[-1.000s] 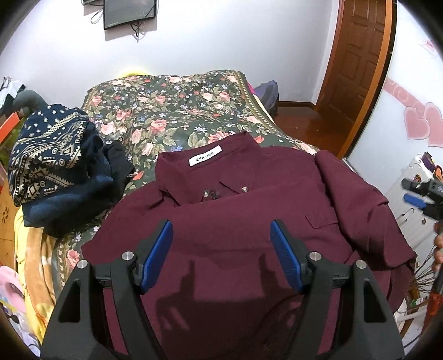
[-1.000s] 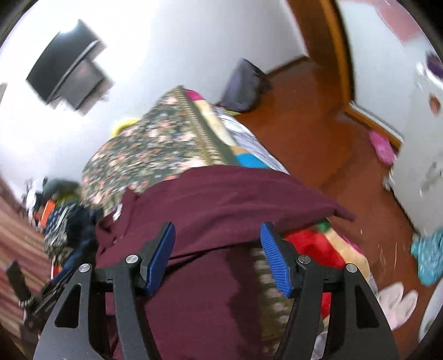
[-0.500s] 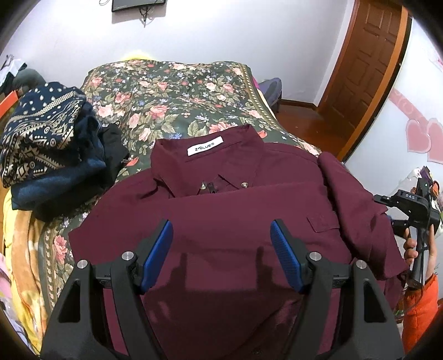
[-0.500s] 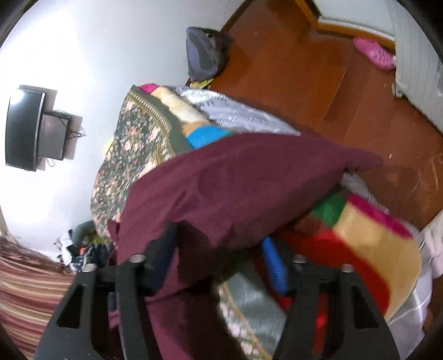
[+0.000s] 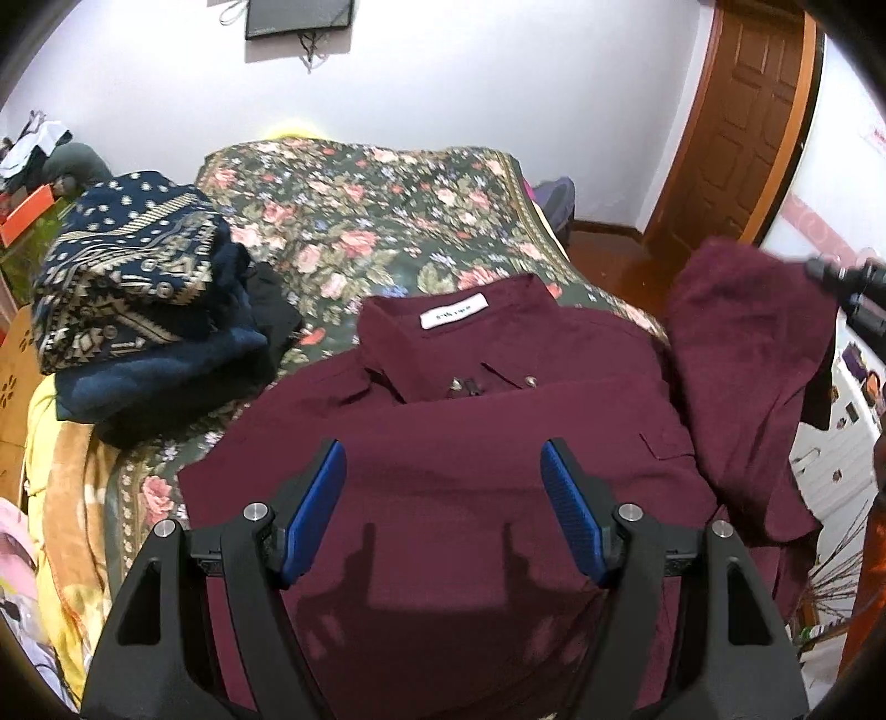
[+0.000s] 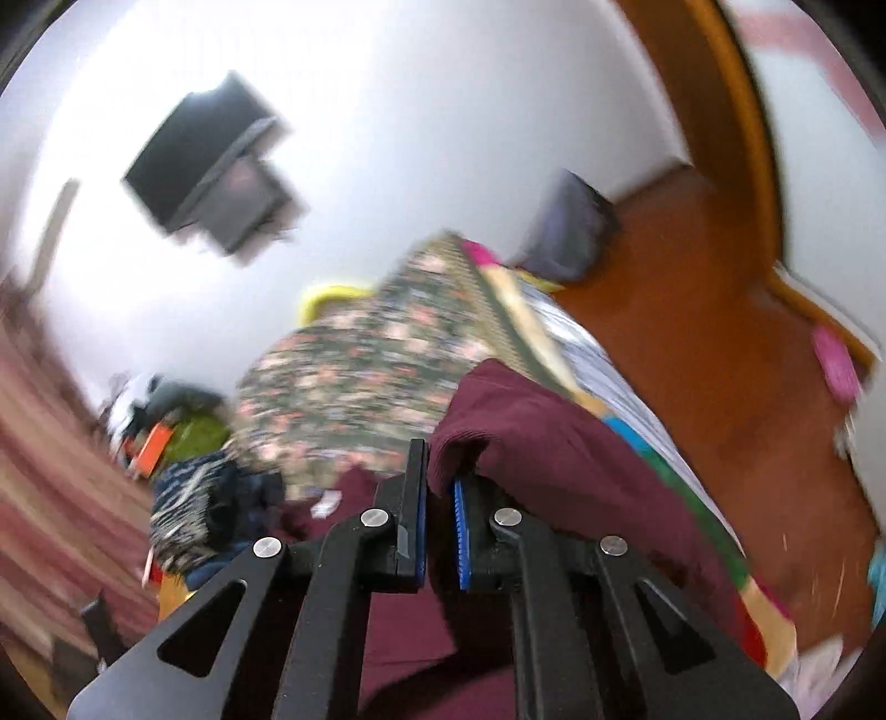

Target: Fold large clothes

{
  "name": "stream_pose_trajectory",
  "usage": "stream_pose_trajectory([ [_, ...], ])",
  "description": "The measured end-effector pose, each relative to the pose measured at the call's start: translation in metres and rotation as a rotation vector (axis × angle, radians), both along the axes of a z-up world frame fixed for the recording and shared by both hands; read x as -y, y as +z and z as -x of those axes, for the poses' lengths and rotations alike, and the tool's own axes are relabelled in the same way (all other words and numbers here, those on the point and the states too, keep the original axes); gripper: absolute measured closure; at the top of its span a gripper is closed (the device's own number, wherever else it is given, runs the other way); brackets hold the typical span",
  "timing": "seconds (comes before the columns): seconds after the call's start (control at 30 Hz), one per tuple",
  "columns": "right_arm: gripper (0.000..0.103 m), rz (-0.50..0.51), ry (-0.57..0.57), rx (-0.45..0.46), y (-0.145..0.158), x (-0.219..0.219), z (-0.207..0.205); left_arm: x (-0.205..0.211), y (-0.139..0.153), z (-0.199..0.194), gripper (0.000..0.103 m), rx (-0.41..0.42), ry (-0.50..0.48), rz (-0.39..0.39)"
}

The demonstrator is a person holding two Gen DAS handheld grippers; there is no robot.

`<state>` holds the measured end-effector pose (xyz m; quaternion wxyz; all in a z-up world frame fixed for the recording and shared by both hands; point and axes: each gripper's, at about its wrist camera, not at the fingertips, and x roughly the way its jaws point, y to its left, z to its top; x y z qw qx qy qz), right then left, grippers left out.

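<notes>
A maroon button shirt [image 5: 487, 443] lies face up on the floral bedspread [image 5: 354, 210], collar with a white label at the far end. My left gripper [image 5: 443, 498] is open and empty, hovering over the shirt's chest. My right gripper [image 6: 440, 498] is shut on the shirt's right sleeve [image 6: 531, 437] and holds it lifted; in the left wrist view the raised sleeve [image 5: 747, 354] hangs at the right under the gripper's black body [image 5: 853, 288].
A stack of folded dark blue patterned clothes [image 5: 133, 293] sits on the bed's left side. A wooden door [image 5: 742, 111] and wood floor [image 6: 720, 343] lie to the right. A wall screen [image 5: 299, 16] hangs above the bed.
My right gripper closed on the right sleeve and lifted it up off the bed's edge. My left gripper stayed open over the shirt, the view shifting slightly.
</notes>
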<state>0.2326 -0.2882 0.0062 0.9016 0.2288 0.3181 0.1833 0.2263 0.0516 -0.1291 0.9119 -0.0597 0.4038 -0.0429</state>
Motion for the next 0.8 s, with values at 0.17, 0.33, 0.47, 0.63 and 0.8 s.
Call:
stream_pose_trajectory([
  [0.17, 0.096, 0.038, 0.222, 0.096, 0.033, -0.081, 0.016, -0.027, 0.013, 0.013, 0.032, 0.04, 0.043, 0.032],
  [0.33, 0.096, 0.084, 0.451, 0.063, 0.011, -0.167, 0.03, -0.061, 0.027, 0.033, 0.032, 0.083, 0.1, 0.039],
  [0.47, 0.096, 0.152, 0.61, -0.12, -0.057, -0.232, 0.038, -0.087, 0.031, 0.05, 0.031, 0.099, 0.147, 0.074],
  [0.63, 0.096, 0.278, 0.694, -0.284, -0.128, -0.274, 0.045, -0.104, 0.028, 0.064, 0.031, 0.092, 0.179, 0.092],
  [0.8, 0.092, 0.343, 0.722, -0.336, -0.141, -0.271, 0.051, -0.1, 0.021, 0.061, 0.031, 0.066, 0.168, 0.081],
])
